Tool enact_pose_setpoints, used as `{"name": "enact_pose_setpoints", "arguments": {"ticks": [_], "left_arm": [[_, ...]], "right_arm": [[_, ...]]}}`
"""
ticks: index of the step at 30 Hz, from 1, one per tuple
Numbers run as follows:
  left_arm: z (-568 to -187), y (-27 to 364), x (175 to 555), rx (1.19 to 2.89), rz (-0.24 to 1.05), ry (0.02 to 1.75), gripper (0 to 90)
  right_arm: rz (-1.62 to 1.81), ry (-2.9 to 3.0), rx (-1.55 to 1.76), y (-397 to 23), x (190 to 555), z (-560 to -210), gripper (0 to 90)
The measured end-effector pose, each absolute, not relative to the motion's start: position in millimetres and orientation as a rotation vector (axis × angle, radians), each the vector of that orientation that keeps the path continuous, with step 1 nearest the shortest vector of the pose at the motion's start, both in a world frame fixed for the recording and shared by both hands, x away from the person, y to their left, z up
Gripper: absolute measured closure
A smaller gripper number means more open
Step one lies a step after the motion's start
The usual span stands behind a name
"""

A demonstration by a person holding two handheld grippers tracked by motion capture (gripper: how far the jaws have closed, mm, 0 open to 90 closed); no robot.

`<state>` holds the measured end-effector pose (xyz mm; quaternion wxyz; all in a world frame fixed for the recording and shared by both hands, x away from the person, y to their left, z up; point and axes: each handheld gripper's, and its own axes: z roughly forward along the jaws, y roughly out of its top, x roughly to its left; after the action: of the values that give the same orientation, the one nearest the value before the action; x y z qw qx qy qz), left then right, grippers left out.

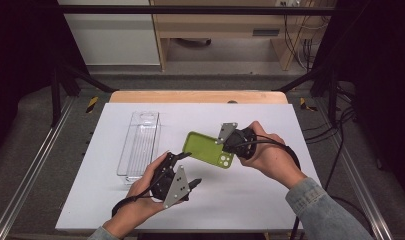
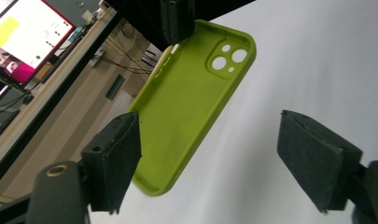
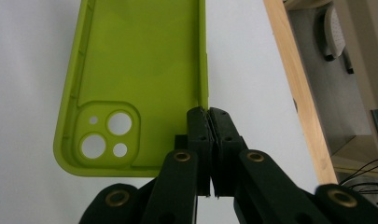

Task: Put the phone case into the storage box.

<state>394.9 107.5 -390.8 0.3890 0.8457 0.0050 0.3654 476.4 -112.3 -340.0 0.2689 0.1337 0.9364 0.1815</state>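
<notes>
Green phone case gripped by the right gripper

Its side wall was pinched near the table's middle; the left gripper was held open, nothing clamped.

The work surface is a table with a light wooden top, visible as a strip along the far edge. A white sheet or board covers nearly all of it, running from the near edge almost to the far one (the wood shows only beyond its far border). The white surface appears clean and flat. One item rests directly on it: a clear plastic organiser tray, long and narrow, lying on the left half with its long side running from near to far. Whether anything sits in the tray cannot be told. A small dark mark sits at the far wooden edge.
</notes>
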Motion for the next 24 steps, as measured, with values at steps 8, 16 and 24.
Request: {"name": "enact_pose_setpoints", "arguments": {"ticks": [8, 16, 24], "left_arm": [[-393, 90, 396, 2.166, 0.942, -0.050, 29.9], [-396, 78, 393, 2.183, 0.952, -0.111, 39.8], [-400, 66, 391, 2.240, 0.999, -0.203, 49.1]], "right_arm": [[0.499, 2.515, 0.341, -107, 472, -339, 88.6], [0.506, 2.518, 0.324, -104, 468, -341, 88.6], [0.513, 2.515, 0.307, -98, 465, -341, 88.6]]}}
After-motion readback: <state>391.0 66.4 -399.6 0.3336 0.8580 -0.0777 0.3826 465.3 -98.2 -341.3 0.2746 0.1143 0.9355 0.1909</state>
